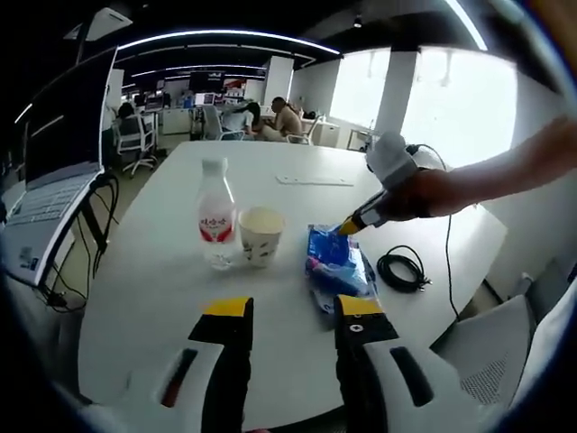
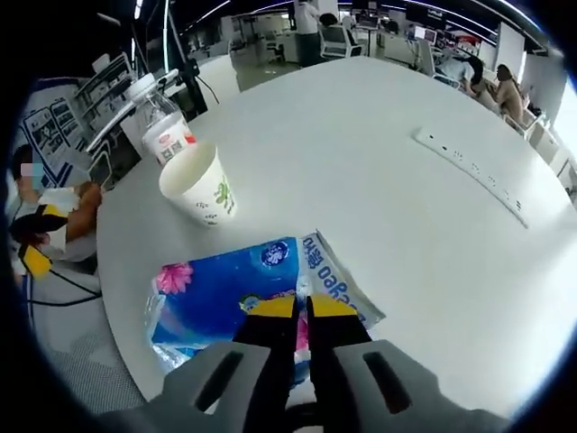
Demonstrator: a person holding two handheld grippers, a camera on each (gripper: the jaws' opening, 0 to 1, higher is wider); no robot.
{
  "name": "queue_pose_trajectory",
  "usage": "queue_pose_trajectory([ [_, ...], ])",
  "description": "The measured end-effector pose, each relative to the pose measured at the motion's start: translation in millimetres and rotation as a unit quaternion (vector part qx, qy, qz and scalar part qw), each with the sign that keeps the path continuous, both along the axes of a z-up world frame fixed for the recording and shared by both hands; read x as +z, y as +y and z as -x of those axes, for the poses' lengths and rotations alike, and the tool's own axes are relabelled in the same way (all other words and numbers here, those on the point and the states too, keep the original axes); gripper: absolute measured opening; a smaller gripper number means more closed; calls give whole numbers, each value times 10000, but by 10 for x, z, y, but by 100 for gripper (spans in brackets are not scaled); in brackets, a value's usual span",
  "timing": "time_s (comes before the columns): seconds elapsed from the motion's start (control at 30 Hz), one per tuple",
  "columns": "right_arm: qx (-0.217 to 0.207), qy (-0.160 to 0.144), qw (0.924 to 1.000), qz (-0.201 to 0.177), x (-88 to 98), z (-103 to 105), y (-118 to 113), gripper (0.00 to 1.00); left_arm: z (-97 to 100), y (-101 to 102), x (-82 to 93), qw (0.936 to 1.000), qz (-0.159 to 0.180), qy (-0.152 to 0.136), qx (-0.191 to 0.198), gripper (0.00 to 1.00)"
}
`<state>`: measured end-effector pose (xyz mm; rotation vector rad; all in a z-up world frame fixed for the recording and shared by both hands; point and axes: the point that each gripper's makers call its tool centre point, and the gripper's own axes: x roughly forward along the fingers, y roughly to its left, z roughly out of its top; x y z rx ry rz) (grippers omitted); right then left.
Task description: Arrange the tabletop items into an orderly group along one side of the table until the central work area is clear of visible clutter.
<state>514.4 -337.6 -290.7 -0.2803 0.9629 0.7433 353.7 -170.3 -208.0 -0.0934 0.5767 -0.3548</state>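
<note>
On the table (image 1: 162,298), the pack (image 1: 335,262) lay beside the cup (image 1: 261,234) and bottle (image 1: 215,215). It was pinched by the right gripper (image 2: 302,307) at one edge (jaws nearly together); the left gripper (image 1: 293,308) was spread, empty. A low, slow drag toward the cup was judged best.

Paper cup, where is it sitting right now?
In the left gripper view the paper cup stands upright on the white table, just right of the water bottle and left of the blue tissue pack.

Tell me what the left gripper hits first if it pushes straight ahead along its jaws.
Probably the paper cup, which stands nearly in line with the left gripper, beside the clear plastic bottle; depth is uncertain, and bare white table lies before it.
</note>
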Motion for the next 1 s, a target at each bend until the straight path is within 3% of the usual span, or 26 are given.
queue_pose_trajectory([
  [0.27, -610, -49, 9981, -12, 77, -28, -233, 1, -66, -94, 12, 9999, 78, -28, -94, 35],
  [0.43, -1068, 92, 9942, -16, 43, -12, -481, 1, -105, -143, 32, 9997, 80, -68, -201, 35],
  [0.73, -1520, 188, 9880, -193, 6, 219, -814, 1, -129, -180, 42, 9994, 70, -64, -340, 34],
  [1.0, -1769, 164, 9838, -238, 23, 254, -1038, 1, -113, -267, 37, 9988, 29, -39, -483, 34],
])
